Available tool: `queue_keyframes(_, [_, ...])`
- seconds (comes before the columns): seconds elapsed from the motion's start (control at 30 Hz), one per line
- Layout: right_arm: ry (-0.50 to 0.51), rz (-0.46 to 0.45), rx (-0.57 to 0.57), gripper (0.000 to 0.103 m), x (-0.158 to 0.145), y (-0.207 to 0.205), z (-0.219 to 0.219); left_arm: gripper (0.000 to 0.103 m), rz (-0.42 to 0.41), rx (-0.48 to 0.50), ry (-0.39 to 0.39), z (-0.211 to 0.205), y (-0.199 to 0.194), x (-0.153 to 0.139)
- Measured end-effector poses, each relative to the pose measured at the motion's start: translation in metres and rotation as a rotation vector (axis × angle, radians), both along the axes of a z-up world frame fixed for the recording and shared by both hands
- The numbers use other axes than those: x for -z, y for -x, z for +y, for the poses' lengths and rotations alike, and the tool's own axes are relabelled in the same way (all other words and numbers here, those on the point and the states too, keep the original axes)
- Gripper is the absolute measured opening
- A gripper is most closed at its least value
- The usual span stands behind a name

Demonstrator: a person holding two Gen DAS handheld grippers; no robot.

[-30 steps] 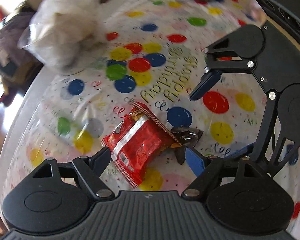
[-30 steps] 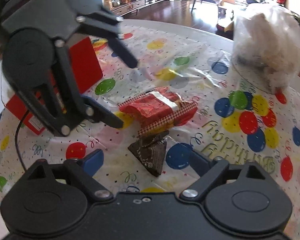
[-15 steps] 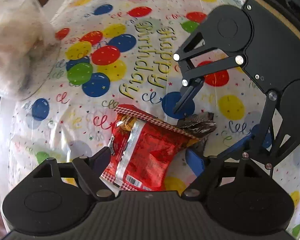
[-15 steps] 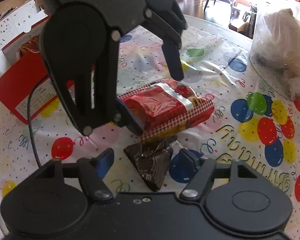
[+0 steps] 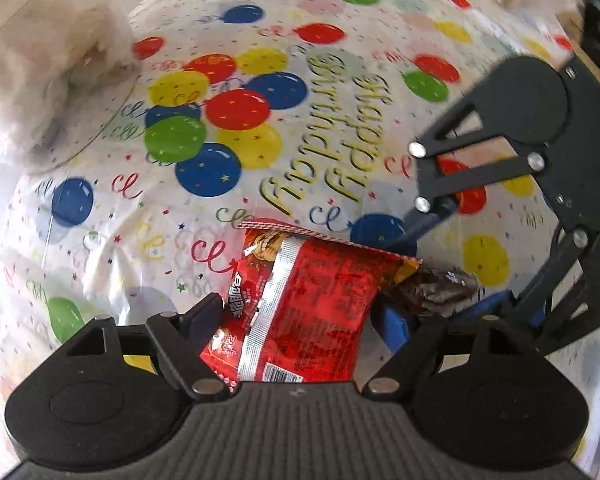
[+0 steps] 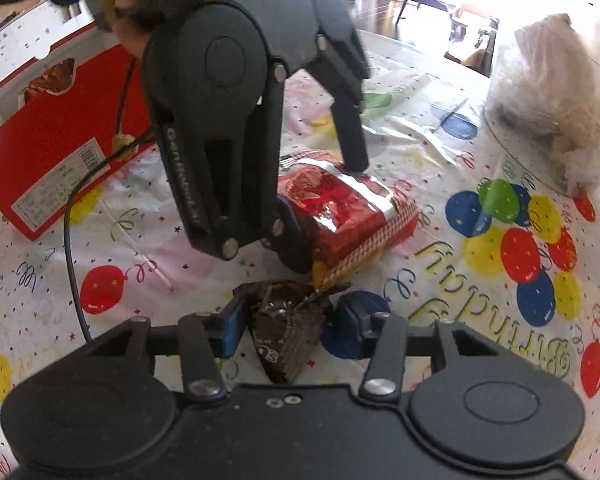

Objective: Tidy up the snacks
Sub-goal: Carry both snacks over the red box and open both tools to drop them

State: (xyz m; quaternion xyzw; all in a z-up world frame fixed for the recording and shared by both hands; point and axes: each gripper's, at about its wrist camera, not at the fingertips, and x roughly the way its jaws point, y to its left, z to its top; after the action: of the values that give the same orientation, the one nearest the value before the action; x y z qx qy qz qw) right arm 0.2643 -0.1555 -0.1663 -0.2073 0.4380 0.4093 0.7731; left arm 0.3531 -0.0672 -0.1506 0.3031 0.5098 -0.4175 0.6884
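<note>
On the balloon-print counter (image 6: 440, 152), the left gripper (image 5: 300, 312) straddles the red snack packet (image 5: 312, 300), jaws wide and closing, not yet pinching. Just right, the right gripper (image 6: 290, 320) narrows its jaws around the brown wrapper (image 6: 288, 328), which the packet's corner overlaps. Lifting either may drag the other along, and the two grippers work close enough to collide.

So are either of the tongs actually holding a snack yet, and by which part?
Neither holds firmly yet. The right tongs are closing around the dark brown wrapper's middle; the left tongs straddle the red packet's near end.
</note>
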Motion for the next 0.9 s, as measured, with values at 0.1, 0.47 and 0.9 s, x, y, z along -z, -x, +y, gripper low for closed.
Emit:
queue_keyframes(0.1, [-0.008, 0.001, 0.026, 0.044, -0.001, 0.001, -0.004, 0.071, 0.0, -0.1, 0.032, 0.004, -0.003, 0.0])
queue_keyframes(0.47, [-0.06, 0.039, 0.197, 0.041, -0.011, 0.013, -0.032, 0.067, -0.059, -0.418, 0.069, 0.007, 0.013, -0.007])
queue_keyframes(0.9, [-0.1, 0.063, 0.358, 0.039, -0.036, 0.03, -0.07, 0.067, -0.11, -0.765, 0.143, 0.015, 0.065, -0.037])
